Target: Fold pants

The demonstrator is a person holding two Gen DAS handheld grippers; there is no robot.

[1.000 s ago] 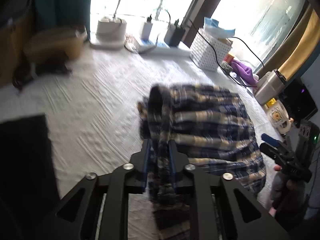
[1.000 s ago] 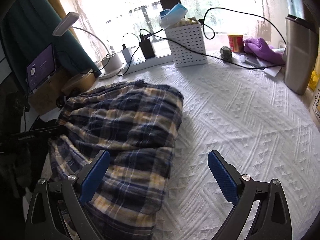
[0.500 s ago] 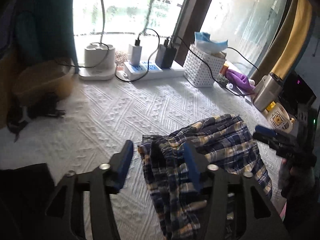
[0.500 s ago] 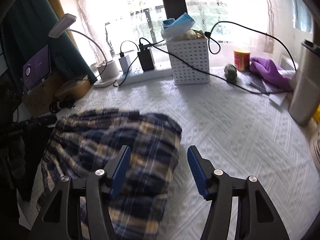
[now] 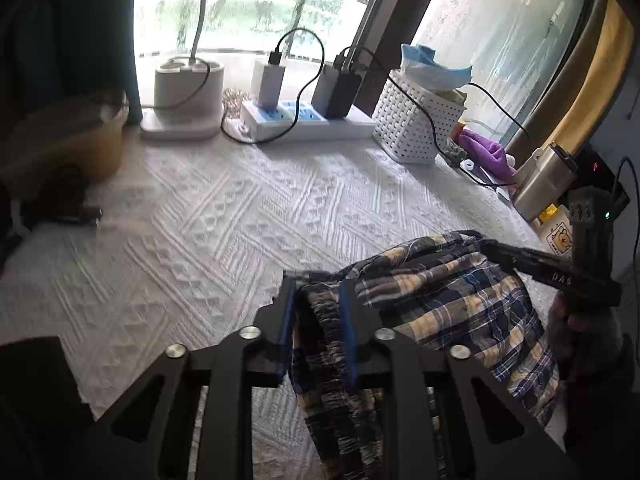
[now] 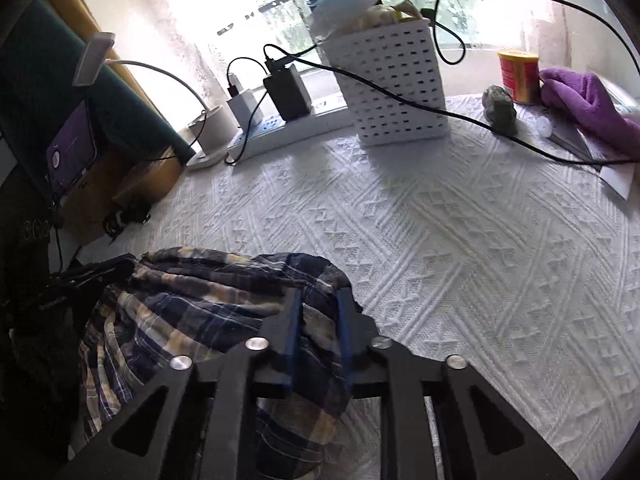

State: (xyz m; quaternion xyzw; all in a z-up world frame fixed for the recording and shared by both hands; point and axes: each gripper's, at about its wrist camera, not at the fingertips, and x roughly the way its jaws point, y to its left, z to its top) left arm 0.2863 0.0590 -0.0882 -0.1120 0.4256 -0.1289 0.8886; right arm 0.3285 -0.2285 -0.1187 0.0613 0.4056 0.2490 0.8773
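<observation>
Both jaws just closed: left hand-held gripper (image 5: 318, 320) pinching gathered waistband, right hand-held gripper (image 6: 318, 322) pinching opposite edge of plaid pants (image 5: 452, 304), bunched on near white-covered bench (image 5: 224, 220), likely to lift and spread.

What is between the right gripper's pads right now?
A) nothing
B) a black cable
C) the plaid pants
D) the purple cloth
C: the right gripper has just closed on a bunched fold of the plaid pants, with fabric pinched between its blue pads.
</observation>
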